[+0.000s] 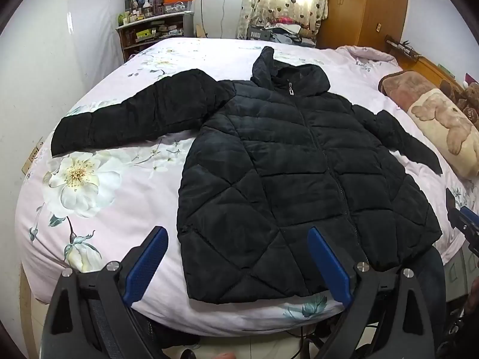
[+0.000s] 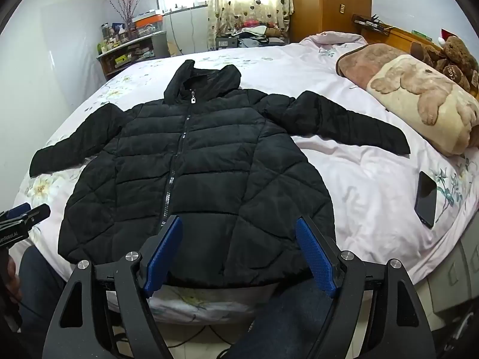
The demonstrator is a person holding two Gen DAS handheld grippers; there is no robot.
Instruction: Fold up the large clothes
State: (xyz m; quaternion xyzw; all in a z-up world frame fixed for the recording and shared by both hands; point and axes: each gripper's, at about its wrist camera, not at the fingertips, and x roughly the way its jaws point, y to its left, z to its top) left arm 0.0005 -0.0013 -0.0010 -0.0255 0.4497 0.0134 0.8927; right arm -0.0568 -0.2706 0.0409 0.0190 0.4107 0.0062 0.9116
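Flat, black quilted jacket (image 2: 194,179), zipped, sleeves spread

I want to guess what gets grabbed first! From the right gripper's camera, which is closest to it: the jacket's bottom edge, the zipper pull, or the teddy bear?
1. Black puffy jacket's bottom hem, just ahead of the right gripper.
2. Silver zipper pull, at the collar.
3. Brown teddy bear, far right.

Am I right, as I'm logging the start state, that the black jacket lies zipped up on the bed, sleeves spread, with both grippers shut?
Not quite: both the left gripper and the right gripper are open, as each wrist view shows. The black jacket does lie zipped on the bed, sleeves spread.
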